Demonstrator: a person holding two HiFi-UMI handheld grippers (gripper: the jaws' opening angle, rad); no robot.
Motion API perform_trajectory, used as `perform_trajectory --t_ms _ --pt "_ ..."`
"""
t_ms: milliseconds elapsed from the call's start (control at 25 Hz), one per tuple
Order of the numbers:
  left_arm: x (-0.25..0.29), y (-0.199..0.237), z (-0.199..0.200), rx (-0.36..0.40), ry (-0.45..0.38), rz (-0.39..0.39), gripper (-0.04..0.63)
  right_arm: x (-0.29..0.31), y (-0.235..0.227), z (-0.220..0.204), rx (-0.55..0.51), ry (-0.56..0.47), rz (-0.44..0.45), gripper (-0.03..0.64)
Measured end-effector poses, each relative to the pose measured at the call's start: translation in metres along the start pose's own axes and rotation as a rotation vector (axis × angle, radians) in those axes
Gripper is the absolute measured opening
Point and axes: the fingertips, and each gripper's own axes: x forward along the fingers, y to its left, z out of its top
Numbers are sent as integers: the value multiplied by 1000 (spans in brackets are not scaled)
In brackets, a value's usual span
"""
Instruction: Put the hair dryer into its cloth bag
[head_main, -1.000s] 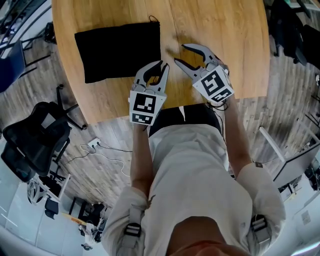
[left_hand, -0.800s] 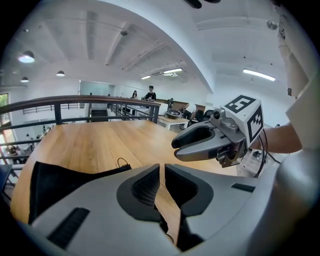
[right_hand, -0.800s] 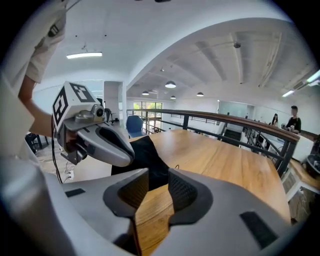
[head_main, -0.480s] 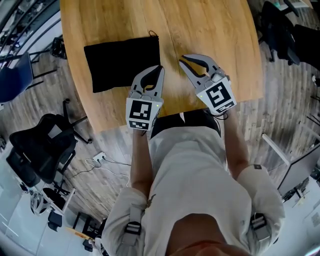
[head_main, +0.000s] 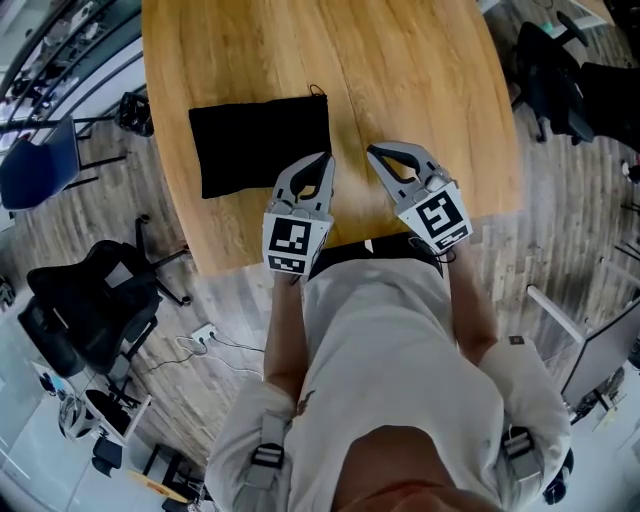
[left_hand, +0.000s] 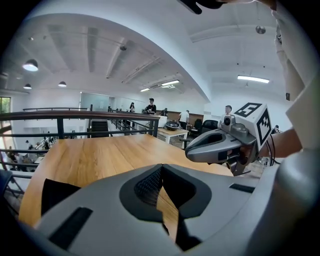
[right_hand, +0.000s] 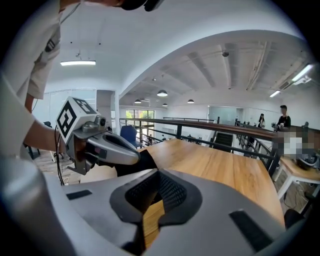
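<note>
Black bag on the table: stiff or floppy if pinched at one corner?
Probably floppy: the bag lies flat on the table, so it should drape from a corner. Likely light, since it looks empty. Pushed, it may bunch rather than slide.

your cloth bag is plain black against the table, a warm honey wood with long straight grain. the floor is grey-brown planking. one chair is blue, the office chair black. your shirt is off-white.
</note>
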Motion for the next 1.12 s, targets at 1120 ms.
perform_trajectory --t_ms 1120 --pt "-11 -10 -12 0 3 -28 20 -6 13 -15 36 39 -5 20"
